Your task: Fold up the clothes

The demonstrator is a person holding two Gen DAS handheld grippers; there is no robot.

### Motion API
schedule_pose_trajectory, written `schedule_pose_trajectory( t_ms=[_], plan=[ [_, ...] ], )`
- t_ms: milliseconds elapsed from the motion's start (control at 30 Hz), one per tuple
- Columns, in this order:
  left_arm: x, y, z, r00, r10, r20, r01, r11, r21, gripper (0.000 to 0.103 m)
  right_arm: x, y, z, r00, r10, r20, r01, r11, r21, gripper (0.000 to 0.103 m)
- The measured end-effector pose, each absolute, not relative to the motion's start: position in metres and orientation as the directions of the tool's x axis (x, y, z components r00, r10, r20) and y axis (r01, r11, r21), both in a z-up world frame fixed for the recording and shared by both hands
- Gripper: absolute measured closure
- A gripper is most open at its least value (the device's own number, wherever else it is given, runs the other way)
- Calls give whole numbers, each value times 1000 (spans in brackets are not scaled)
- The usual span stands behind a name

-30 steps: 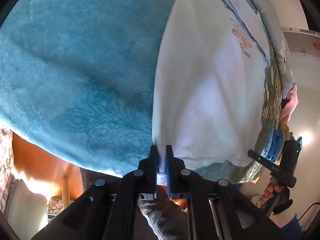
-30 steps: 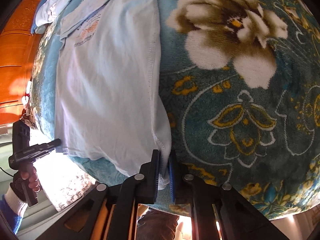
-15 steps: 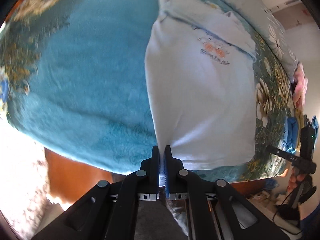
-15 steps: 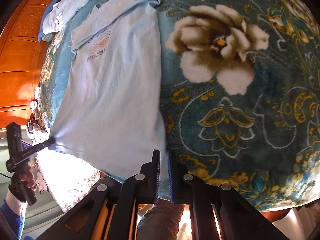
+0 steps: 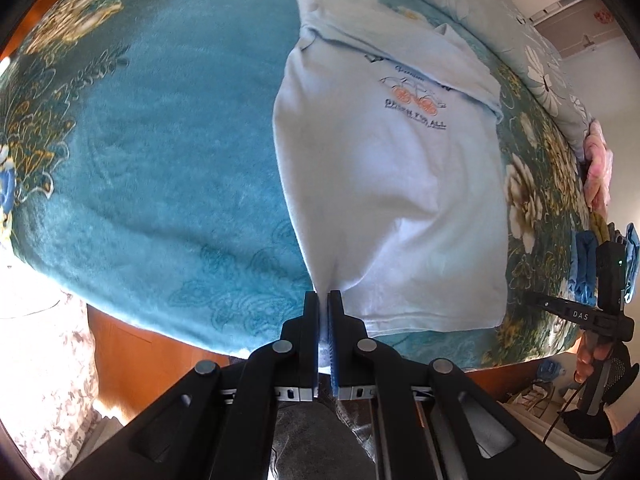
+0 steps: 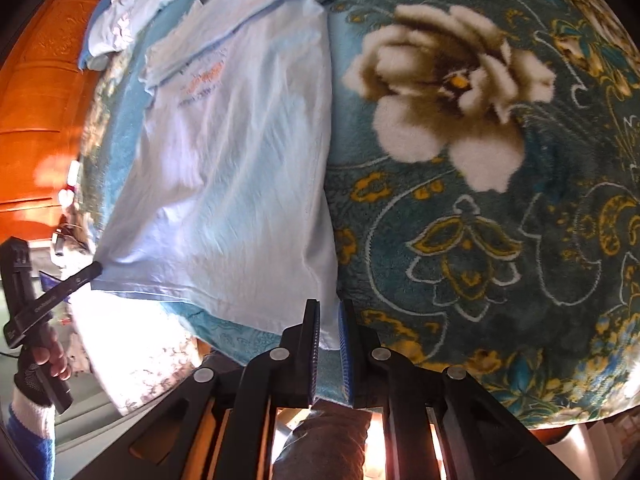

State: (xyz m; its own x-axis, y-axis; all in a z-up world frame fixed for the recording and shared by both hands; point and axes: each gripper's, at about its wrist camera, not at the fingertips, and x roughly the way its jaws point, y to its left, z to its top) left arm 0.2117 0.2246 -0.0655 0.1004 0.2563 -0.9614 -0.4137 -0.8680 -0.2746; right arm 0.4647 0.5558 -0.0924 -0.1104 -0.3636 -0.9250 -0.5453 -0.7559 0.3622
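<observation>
Now — left tongs (image 5: pixel 323 300) on shirt hem (image 5: pixel 340 288)

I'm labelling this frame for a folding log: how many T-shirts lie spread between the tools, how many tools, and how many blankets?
T-shirt: 1
Tools: 2 (left tool shut on the hem; right tool with jaws that have just been opening, hem corner between them)
Floral blanket: 1
Total: 4
</observation>
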Motion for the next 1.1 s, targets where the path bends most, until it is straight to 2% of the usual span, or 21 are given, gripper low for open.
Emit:
schedule_pose_trajectory(
  t_ms=[33, 67, 100, 533, 567, 600, 700, 1100],
  plan=[
    [212, 223, -68, 104, 253, -962, -408, -871, -274, 99, 464, 554, -95, -103, -359, -928, -547, -758, 354, 81],
    [212, 220, -71, 104, 251, -962, -403, -874, -272, 99, 464, 551, -98, -96, -355, -930, -549, -760, 347, 71],
    [212, 220, -72, 103, 251, -963, -401, -875, -271, 99, 463, 549, -101, -93, -358, -929, -556, -755, 347, 68],
    [213, 212, -70, 57, 245, -968, -417, -875, -246, 99, 461, 519, -122, -6, -365, -931, -557, -772, 306, 69],
    [213, 211, -71, 55, 248, -967, -415, -876, -248, 99, 461, 520, -122, -2, -370, -929, -559, -770, 308, 73],
    [213, 211, -72, 53, 250, -967, -412, -876, -249, 99, 461, 520, -122, 6, -373, -928, -558, -771, 306, 87],
    [213, 208, -74, 48, 256, -965, -407, -878, -253, 99, 460, 523, -116, 16, -387, -922, -546, -776, 317, 97],
    [210, 199, -70, 22, 231, -973, -434, -874, -218, 99, 472, 539, -88, 34, -391, -920, -541, -781, 312, 99]
  ],
)
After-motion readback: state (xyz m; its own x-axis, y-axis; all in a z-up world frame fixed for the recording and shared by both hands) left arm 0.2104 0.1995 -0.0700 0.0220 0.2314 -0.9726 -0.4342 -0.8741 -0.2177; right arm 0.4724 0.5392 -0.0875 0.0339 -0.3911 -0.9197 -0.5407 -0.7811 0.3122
